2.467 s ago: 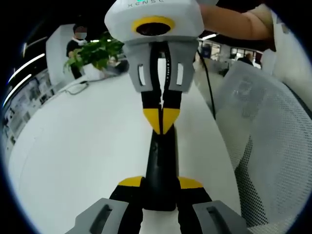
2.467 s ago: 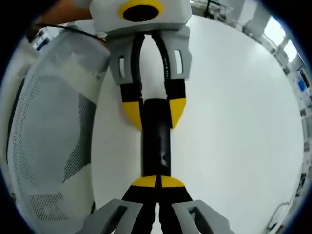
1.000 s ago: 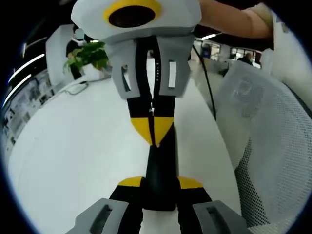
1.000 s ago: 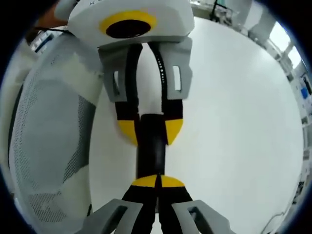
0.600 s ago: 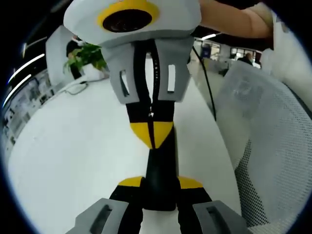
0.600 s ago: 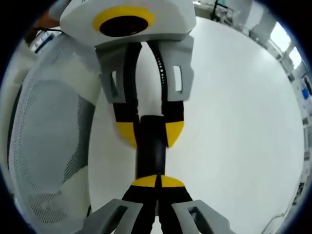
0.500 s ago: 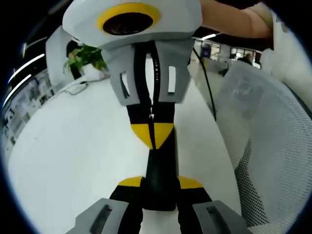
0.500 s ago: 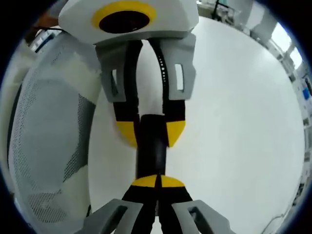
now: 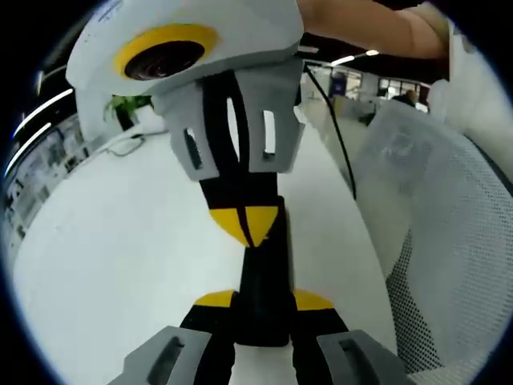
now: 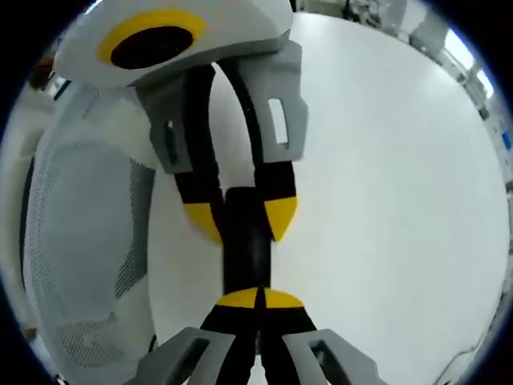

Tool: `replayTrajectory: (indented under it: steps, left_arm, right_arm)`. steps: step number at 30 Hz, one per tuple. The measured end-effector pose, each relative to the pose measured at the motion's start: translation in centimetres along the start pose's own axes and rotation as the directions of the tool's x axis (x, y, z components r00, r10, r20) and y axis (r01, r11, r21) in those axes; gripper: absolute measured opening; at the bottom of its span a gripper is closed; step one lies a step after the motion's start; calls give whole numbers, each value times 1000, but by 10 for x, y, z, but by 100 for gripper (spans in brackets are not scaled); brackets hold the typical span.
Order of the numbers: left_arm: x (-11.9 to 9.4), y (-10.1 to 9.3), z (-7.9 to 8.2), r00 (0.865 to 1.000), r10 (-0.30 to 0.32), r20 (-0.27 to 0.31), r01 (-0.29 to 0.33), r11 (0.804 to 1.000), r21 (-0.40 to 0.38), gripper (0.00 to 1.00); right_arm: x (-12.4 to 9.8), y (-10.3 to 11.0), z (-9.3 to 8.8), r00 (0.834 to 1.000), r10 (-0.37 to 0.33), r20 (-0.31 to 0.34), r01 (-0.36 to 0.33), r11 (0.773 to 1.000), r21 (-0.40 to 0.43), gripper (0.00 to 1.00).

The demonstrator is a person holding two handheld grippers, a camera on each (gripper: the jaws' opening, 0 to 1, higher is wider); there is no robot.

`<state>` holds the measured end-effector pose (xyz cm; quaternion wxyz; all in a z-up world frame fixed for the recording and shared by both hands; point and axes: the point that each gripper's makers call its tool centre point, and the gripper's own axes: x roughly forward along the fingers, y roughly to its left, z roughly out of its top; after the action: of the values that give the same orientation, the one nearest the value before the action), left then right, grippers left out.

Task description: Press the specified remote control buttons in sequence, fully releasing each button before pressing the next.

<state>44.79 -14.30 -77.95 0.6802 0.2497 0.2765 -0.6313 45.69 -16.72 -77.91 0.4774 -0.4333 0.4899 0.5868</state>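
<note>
A slim black remote (image 9: 263, 273) lies lengthwise between my two grippers, above the white table (image 9: 120, 265). My left gripper (image 9: 264, 301) is shut on its near end, one yellow tip on each side. My right gripper (image 9: 247, 225) comes in from the top, shut, with its joined yellow tips resting on the remote's upper face. In the right gripper view, my right gripper (image 10: 258, 298) has its tips closed together against the remote (image 10: 247, 249). The left gripper (image 10: 240, 218) clamps the remote's far end there. The remote's buttons are hidden.
A white mesh chair (image 9: 449, 241) stands at the table's edge, also in the right gripper view as the chair (image 10: 88, 241). A green plant (image 9: 128, 104) and a person stand at the table's far end. A black cable (image 9: 337, 136) trails behind. A person's arm (image 9: 361, 32) holds the right gripper.
The right gripper has tilted and come closer to the left one. Its closed tips have slid along the remote toward the left gripper's jaws. The left gripper keeps its hold.
</note>
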Motion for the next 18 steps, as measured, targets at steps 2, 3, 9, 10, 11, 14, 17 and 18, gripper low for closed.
replayTrajectory:
  steps: [2,3,9,10,11,14,17,18]
  left_arm:
    - [0,0,0,1000,0,-1,0,1000,0,24]
    - [0,0,0,1000,0,-1,0,1000,0,24]
    - [0,-1,1,1000,4,1,-4,1000,-3,24]
    - [0,-1,1,1000,4,1,-4,1000,-4,24]
    - [0,-1,1,1000,4,1,-4,1000,-4,24]
    - [0,-1,1,1000,4,1,-4,1000,-3,24]
    - [0,-1,1,1000,2,2,-2,1000,-3,24]
    - [0,-1,1,1000,2,2,-2,1000,-3,24]
  right_arm:
    - [1,-2,0,1000,6,-12,-6,1000,3,0]
    - [1,-2,-1,1000,8,-17,-8,1000,4,0]
    - [0,-1,-2,1000,13,-17,-13,1000,7,0]
    - [0,-1,-3,1000,11,-10,-11,1000,10,0]
    - [-1,-1,-3,1000,9,-4,-9,1000,13,0]
    - [-2,1,-3,1000,-3,11,3,1000,6,0]
    - [-3,4,-2,1000,-18,20,18,1000,-12,0]
    - [-3,4,-2,999,-22,24,22,1000,-14,0]
